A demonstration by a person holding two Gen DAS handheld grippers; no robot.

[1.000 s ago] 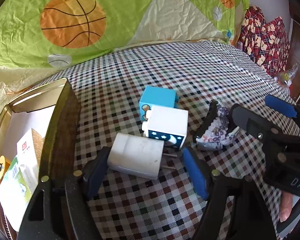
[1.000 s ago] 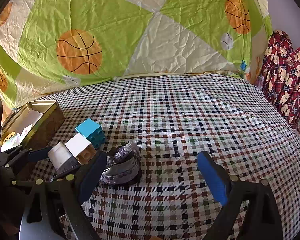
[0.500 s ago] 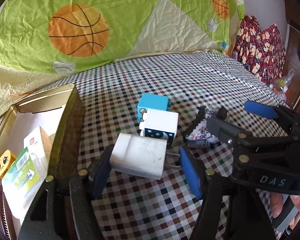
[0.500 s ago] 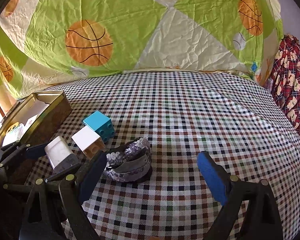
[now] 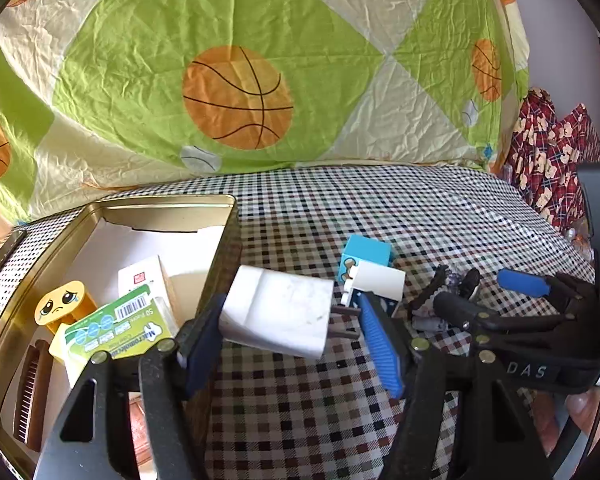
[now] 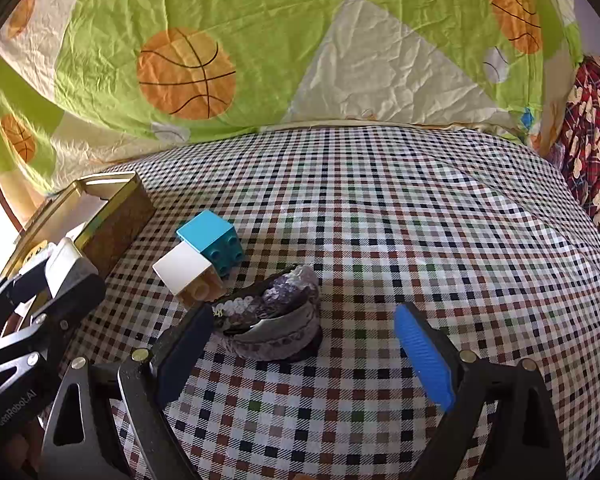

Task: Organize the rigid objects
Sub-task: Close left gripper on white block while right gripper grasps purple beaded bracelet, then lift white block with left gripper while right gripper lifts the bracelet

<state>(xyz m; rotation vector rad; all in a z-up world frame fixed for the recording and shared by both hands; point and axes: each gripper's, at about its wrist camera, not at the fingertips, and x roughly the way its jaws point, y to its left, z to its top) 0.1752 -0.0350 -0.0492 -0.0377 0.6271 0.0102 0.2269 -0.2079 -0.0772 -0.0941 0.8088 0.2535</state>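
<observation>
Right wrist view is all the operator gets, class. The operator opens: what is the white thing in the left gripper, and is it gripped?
Observer: It is a white charger. The left gripper has just been closing its jaws and now clamps it, with the body on one pad and the prongs against the other.
Operator: Is anything inside the gold tin?
Observer: Yes. The gold tin holds a yellow sad-face block, a green-and-white box and a brown ribbed piece.

"DAS" stands on the right claw (image 5: 500,292), "GenRobot.AI" on the left claw (image 6: 40,292), "Macromolecular" on a green packet (image 5: 116,328).
</observation>
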